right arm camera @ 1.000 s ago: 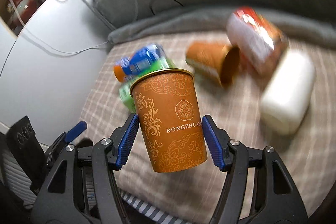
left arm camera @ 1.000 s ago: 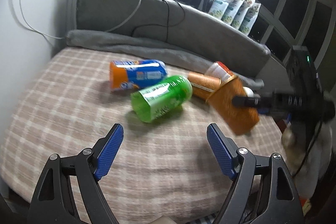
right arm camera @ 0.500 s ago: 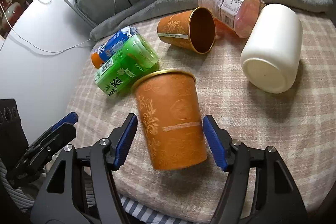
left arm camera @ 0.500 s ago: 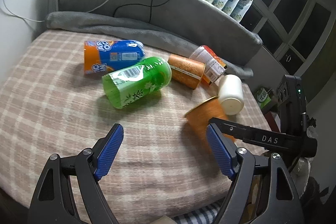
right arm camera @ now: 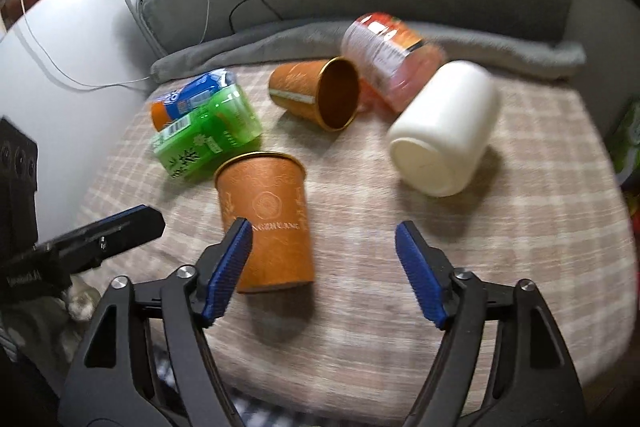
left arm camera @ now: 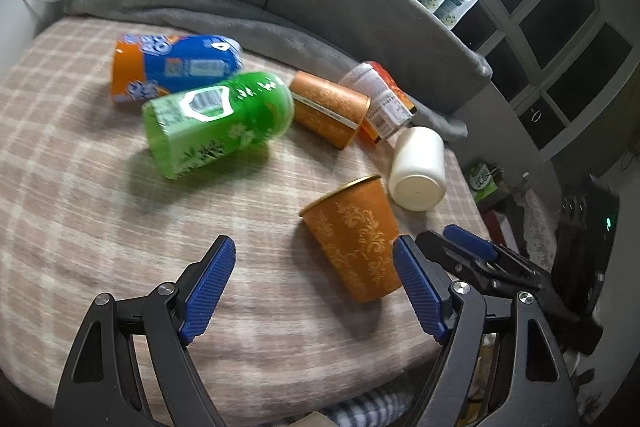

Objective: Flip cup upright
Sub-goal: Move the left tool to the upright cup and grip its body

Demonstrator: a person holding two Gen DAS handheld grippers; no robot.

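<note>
The right claw (right arm camera: 324,269) is spread wide with nothing between its blue pads. Its left pad (right arm camera: 230,267) overlaps the lower side of the orange cup (right arm camera: 266,223) in this view; whether pad and cup touch cannot be told. The cup stands upright on the checked cloth (right arm camera: 500,227), gold rim on top, open end up, sitting at about 10 o'clock from the middle of the claw's gap.

The left claw (left arm camera: 314,287) is also wide open and holds nothing. From its camera the same cup (left arm camera: 354,239) stands at roughly 1 o'clock, just inside the right pad (left arm camera: 418,291), and the right claw's black arm with a blue tip (left arm camera: 476,255) shows at 3 o'clock beyond it.

A second orange cup (right arm camera: 316,95) lies on its side at 12 o'clock of the standing one, mouth facing the right camera. A white jar (right arm camera: 444,135) lies on its side at 2 o'clock. A green bottle (right arm camera: 204,135) and a blue and orange bottle (right arm camera: 188,97) lie together at 10 o'clock, and a red-labelled bottle (right arm camera: 384,51) lies behind the fallen cup
</note>
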